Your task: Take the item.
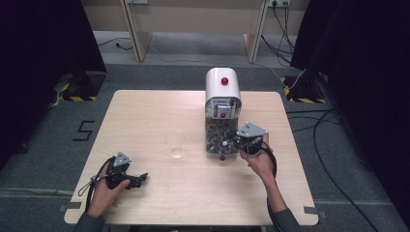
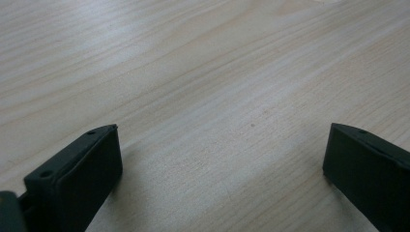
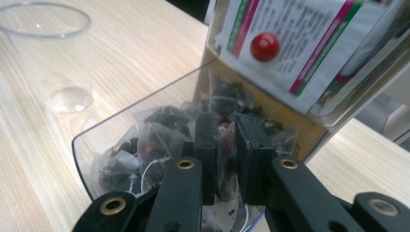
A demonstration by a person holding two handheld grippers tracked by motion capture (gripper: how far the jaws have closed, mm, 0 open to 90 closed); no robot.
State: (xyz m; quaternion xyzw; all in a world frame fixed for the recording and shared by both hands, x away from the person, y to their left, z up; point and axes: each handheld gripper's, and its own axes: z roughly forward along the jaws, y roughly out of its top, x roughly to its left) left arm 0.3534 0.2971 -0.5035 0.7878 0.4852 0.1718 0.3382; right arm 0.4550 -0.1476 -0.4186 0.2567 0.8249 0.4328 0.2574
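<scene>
A: Where's the right gripper (image 3: 226, 159) now?

B: Inside the open tray at the front of the tea dispenser (image 1: 223, 99), jaws pressed together on one tea bag (image 3: 225, 145) — a mesh sachet pinched between the pads, with the rest of the pile just beside and under it.

A: And the cup?

B: The clear plastic cup (image 1: 177, 147) stands upright and empty on the table (image 1: 159, 111), to the left of the dispenser's tray, near it but apart.

A: The other hand?

B: The left gripper (image 2: 222, 164) rests low over bare wood, well to the left of the dispenser and nearer the person, jaws spread wide with nothing between them.

A: What could spoil this?

B: Strings, I'd say. White threads loop through the pile (image 3: 145, 169), so a neighbouring bag might come up with the pinched one and drop on the table. The grip looks to be on thin mesh — it could slip, or tear if pulled hard. The tray's clear wall (image 3: 121, 121) lies between the bag and the cup, so a low carry might snag there. And the cup is light; a nudge from the jaws would likely tip it.
</scene>
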